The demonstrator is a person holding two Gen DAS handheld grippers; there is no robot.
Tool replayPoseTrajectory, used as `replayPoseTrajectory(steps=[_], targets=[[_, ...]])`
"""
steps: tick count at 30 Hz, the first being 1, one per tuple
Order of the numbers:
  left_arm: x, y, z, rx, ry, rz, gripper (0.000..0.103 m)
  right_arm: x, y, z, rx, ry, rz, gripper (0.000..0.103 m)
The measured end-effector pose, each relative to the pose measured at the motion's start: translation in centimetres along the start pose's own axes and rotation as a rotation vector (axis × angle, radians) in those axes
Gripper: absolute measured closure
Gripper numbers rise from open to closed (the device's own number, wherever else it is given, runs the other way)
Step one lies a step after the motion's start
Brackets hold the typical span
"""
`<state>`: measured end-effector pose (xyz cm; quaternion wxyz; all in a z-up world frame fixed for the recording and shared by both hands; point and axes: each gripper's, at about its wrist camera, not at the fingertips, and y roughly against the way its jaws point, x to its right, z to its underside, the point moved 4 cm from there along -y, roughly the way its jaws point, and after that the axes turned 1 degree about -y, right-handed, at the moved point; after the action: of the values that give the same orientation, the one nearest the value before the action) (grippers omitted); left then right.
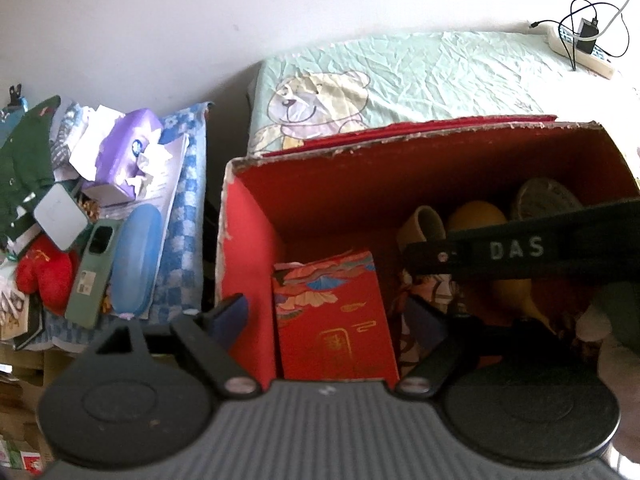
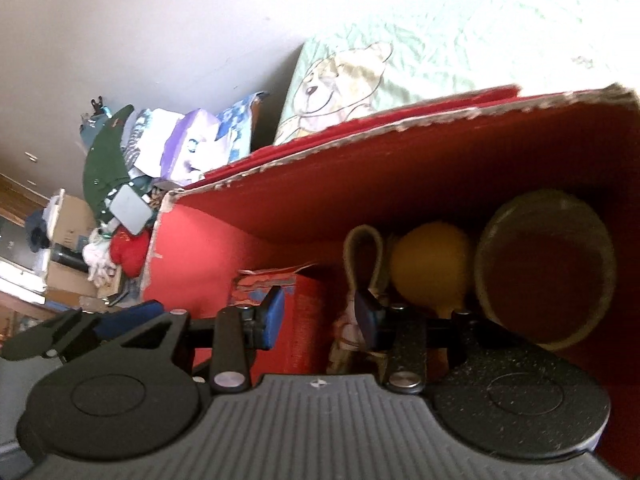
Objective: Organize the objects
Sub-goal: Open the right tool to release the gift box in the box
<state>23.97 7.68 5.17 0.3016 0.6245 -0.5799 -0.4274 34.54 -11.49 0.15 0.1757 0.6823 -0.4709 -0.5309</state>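
A red cardboard box (image 1: 256, 216) stands open in front of a bed. Inside lie a red packet with gold print (image 1: 332, 320), a tan cup (image 1: 428, 222), a yellow ball-shaped thing (image 1: 476, 214) and a round lid (image 1: 544, 196). My left gripper (image 1: 332, 316) is open, its jaws on either side of the red packet above the box. My right gripper (image 2: 320, 316) is open inside the box (image 2: 224, 264), over the red packet (image 2: 308, 320), close to the yellow thing (image 2: 432, 268) and a round tin (image 2: 544, 268). The right gripper's arm (image 1: 520, 248) crosses the left wrist view.
Left of the box a heap on a blue checked cloth (image 1: 188, 216) holds a blue case (image 1: 136, 256), a green phone (image 1: 92, 272), a purple box (image 1: 124, 152), a red plush (image 1: 44, 272) and green clothing (image 1: 28, 152). A bear-print sheet (image 1: 400, 80) covers the bed; a power strip (image 1: 580, 44) lies at its far right.
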Motion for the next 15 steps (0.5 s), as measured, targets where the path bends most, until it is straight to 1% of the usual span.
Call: replayPoseTrajectory(steps=[10, 15], targets=[[1.1, -0.8, 0.1, 0.001, -0.023, -0.017, 0.015, 1.5, 2.1, 0.6, 0.085, 0.049, 0.146, 0.059], [1.8, -1.2, 0.0, 0.004, -0.039, -0.013, 0.015, 2.5, 2.6, 0.6, 0.105, 0.015, 0.175, 0.061]])
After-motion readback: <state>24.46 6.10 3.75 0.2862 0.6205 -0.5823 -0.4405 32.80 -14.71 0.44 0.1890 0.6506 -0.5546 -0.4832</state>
